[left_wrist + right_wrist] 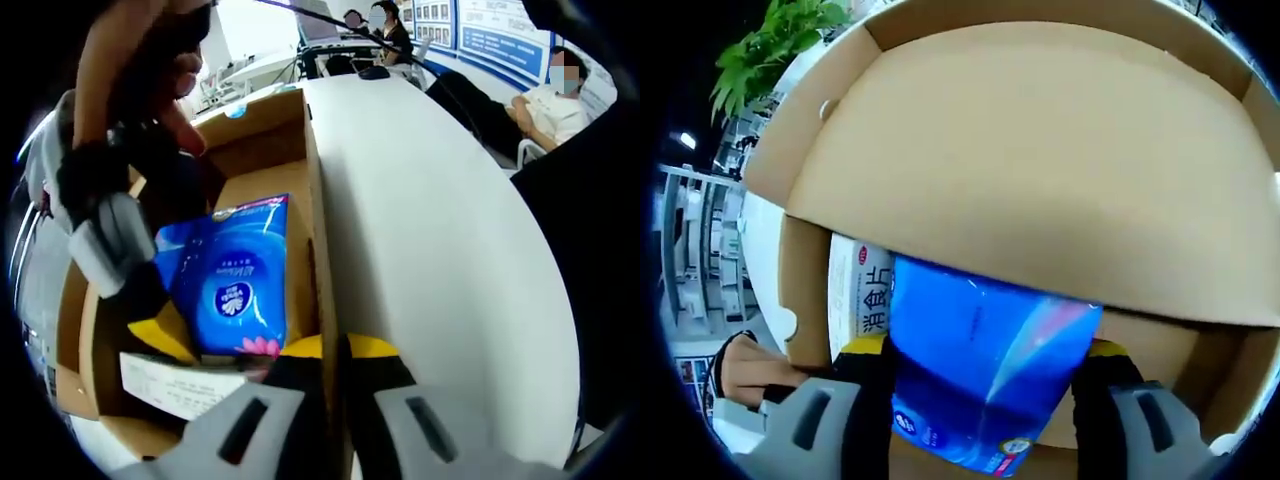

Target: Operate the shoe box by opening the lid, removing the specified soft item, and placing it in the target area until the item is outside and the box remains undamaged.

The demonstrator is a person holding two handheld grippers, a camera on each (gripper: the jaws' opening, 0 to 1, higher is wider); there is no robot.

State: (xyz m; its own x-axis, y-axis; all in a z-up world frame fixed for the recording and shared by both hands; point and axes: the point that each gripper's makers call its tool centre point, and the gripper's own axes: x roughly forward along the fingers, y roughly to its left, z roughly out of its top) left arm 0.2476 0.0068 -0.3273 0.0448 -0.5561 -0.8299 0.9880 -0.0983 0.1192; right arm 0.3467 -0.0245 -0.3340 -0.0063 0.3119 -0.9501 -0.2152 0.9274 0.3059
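The brown cardboard shoe box (262, 140) stands open on a white table. A soft blue tissue pack (232, 280) lies inside it. My left gripper (335, 352) is shut on the box's right side wall, with a yellow pad on each side of the cardboard. The right gripper (135, 295), held by a hand, reaches into the box from the left and touches the pack's lower left corner. In the right gripper view my right gripper (985, 365) holds the blue pack (980, 370) between its yellow-tipped jaws, under the raised lid (1040, 160).
A white medicine carton (860, 295) lies beside the pack, and a white paper slip (180, 385) rests at the box's near end. The white table (430, 250) runs to the right. People sit at the far right (545, 100). A green plant (770, 50) stands beyond the box.
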